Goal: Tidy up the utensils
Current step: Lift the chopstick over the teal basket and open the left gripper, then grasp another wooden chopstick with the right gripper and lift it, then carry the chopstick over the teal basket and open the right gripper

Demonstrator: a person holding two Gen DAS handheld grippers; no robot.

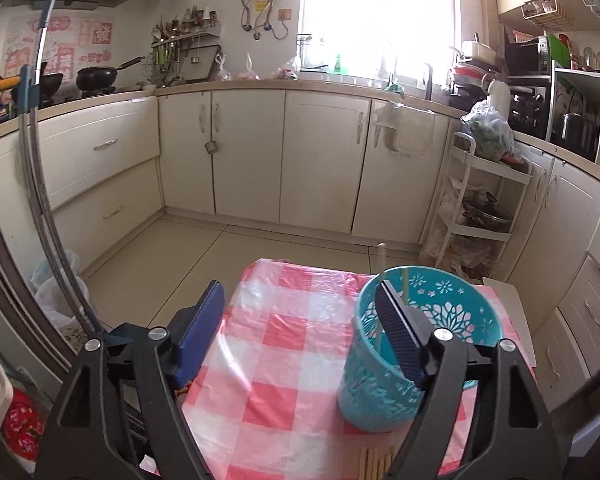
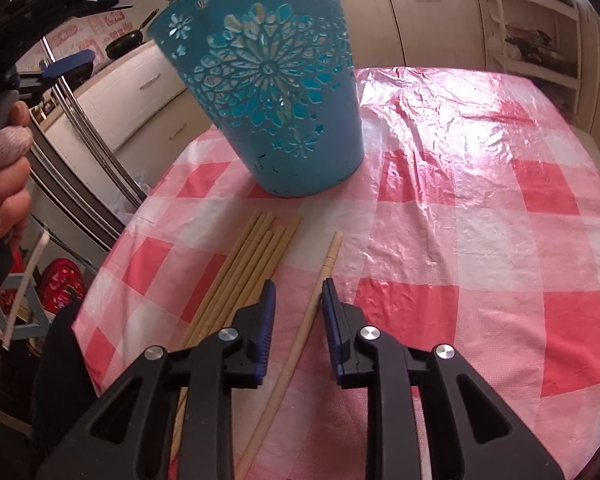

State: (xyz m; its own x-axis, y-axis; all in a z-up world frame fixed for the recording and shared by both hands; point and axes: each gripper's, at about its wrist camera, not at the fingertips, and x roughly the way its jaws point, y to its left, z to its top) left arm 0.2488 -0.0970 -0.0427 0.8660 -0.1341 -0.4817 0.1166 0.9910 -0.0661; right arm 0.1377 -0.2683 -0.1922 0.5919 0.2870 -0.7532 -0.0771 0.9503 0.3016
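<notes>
A: What lies nearest?

B: The right gripper [image 2: 298, 304], jaws slightly apart astride a single chopstick [image 2: 300, 332] without pinching it, on the pink checked tablecloth [image 2: 480, 216]. A bundle of chopsticks [image 2: 244, 264] lies just left of it.

A: And beyond?

B: The teal cutout holder [image 2: 268, 92] stands upright, chopsticks inside. The left gripper [image 1: 300, 304] gapes wide, empty, beside its rim. Farther off: tiled floor [image 1: 204, 256], cream cabinets [image 1: 320, 160], a bright window [image 1: 380, 12].
</notes>
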